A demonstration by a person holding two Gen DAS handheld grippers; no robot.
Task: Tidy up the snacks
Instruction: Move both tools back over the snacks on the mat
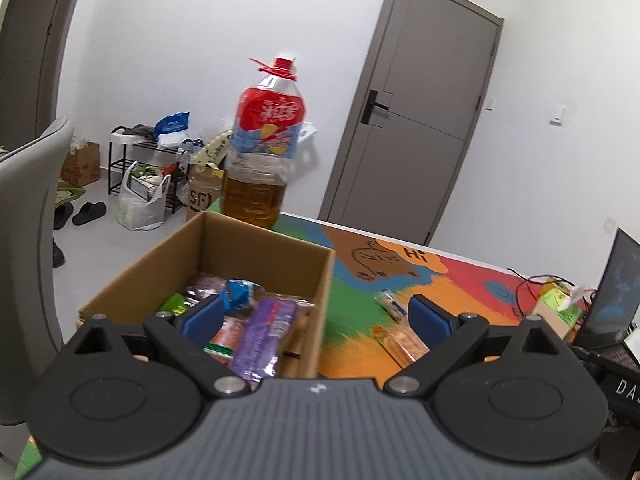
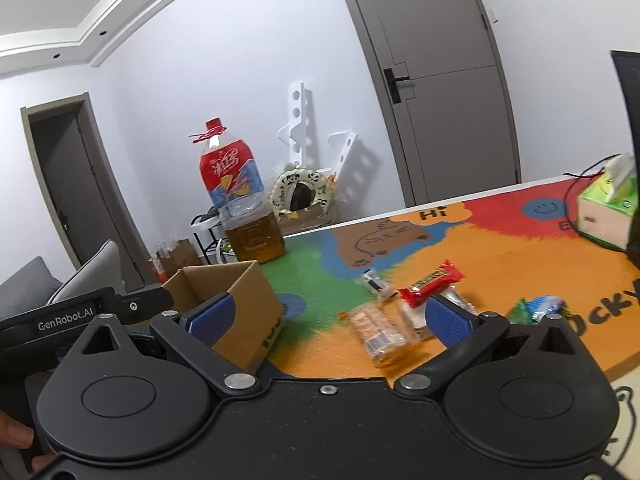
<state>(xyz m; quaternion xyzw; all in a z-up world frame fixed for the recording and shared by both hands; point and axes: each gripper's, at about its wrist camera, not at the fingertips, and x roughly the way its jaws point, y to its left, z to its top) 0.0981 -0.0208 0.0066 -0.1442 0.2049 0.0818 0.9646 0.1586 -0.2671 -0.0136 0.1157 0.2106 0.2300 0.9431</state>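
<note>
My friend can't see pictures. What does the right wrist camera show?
The open right gripper hovers over snack packets, including a red bar, on a colourful mat. A cardboard box sits left, an oil bottle behind.

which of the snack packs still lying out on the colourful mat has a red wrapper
The red-wrapped bar, lying tilted on top of the pale packs in the middle of the mat. The clear cracker pack beside it looks orange-beige, and the small packet behind is whitish.
</note>
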